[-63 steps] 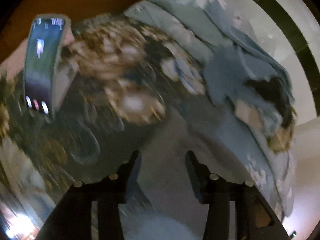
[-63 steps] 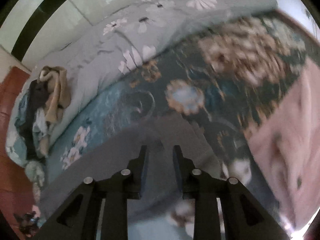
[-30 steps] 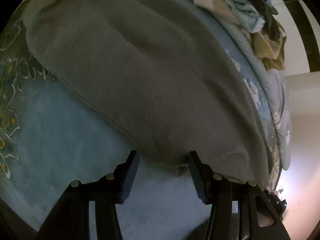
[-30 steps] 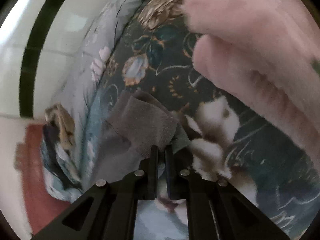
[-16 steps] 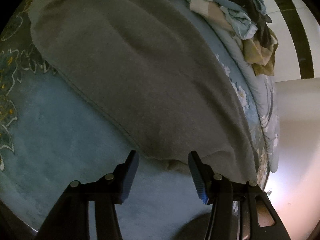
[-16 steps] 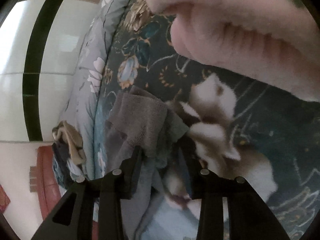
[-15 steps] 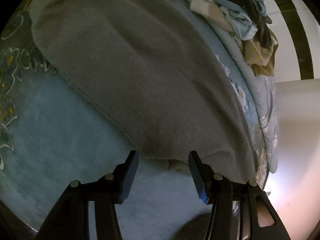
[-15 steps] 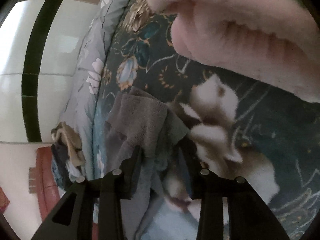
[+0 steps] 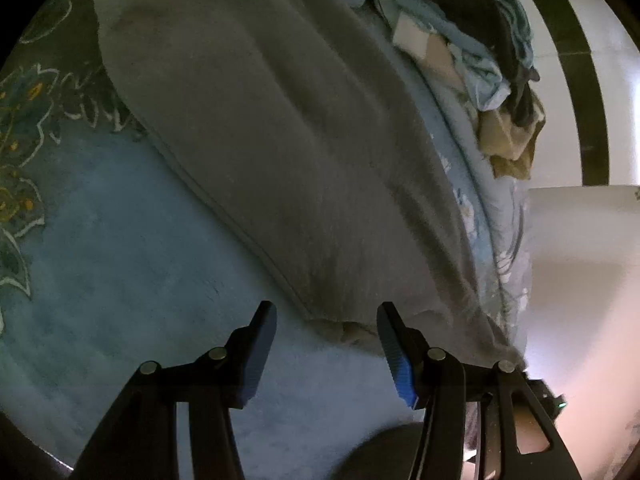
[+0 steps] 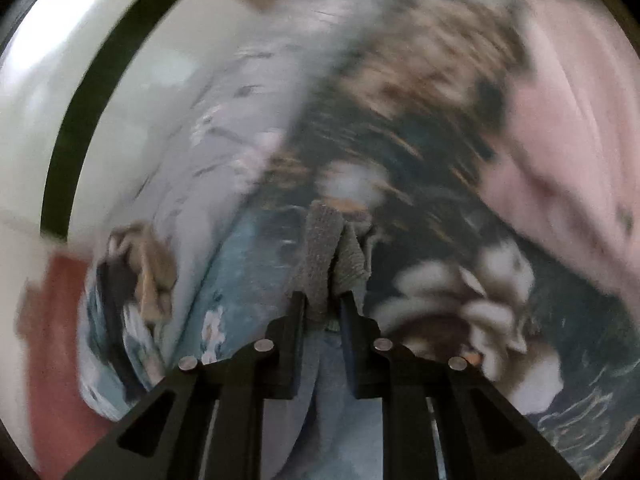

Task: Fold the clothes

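Observation:
A grey fleece garment [image 9: 280,140] lies spread over a blue floral bedspread [image 9: 100,260]. My left gripper [image 9: 326,314] is open, its jaws on either side of the garment's near hem corner, low over the bed. My right gripper [image 10: 323,300] is shut on a bunched fold of the same grey garment [image 10: 322,248], which stands up between its fingers. The right wrist view is blurred by motion.
A pile of unfolded clothes [image 9: 480,48] in blue, black and tan lies at the far side of the bed; it also shows in the right wrist view [image 10: 136,272]. A white wall with a black stripe [image 9: 576,60] is behind. A pink blanket [image 10: 568,140] lies at the right.
My right gripper closed on a fold of the grey garment and swung, blurring its view. My left gripper stayed open at the hem, shifting only slightly.

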### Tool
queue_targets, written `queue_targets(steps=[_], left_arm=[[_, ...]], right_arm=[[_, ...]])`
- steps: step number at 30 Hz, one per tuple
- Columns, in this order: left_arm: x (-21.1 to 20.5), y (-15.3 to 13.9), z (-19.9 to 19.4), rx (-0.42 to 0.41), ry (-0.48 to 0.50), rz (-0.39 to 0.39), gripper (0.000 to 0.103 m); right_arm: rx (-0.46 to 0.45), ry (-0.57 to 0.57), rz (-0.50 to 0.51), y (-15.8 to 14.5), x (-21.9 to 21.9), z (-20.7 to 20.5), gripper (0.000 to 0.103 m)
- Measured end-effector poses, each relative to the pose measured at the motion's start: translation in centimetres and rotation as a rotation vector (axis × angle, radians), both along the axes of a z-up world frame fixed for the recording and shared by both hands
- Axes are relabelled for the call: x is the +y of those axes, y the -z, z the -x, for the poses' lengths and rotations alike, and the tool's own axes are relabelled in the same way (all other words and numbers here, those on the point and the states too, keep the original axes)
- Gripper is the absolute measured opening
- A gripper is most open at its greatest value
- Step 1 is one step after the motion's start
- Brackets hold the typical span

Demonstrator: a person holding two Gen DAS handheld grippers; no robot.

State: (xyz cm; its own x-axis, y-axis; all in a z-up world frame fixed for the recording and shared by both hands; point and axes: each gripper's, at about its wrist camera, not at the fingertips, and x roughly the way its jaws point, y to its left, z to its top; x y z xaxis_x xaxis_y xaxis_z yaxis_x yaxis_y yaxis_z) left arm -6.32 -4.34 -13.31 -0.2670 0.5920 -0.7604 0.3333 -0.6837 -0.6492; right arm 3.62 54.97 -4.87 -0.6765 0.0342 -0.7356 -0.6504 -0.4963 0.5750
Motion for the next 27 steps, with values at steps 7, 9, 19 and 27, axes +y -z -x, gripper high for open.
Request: queue_targets(steps=[7,9,19,27], left_arm=[[-3.0,0.0,-0.8,0.036,-0.056,-0.067,0.057],[-3.9,0.2,-1.2,0.041,-0.080,-0.091,0.058],[-8.1,1.1,-2.6,0.049,-0.153,-0.162,0.060],[-7.5,1.4,-2.5,0.048,-0.131,-0.169,0.060]], right_arm=[[0.021,-0.367,-0.355,-9.1,-12.3,7.3,0.008],[0.014,-0.482,-0.439,-10.0,-16.7,9.5,0.008],[-0.131,-0.779,-0.341,-3.5,-29.6,13.6,0.008],[-0.220,-0.858,-0.282,1.4,-32.5,12.8,0.010]])
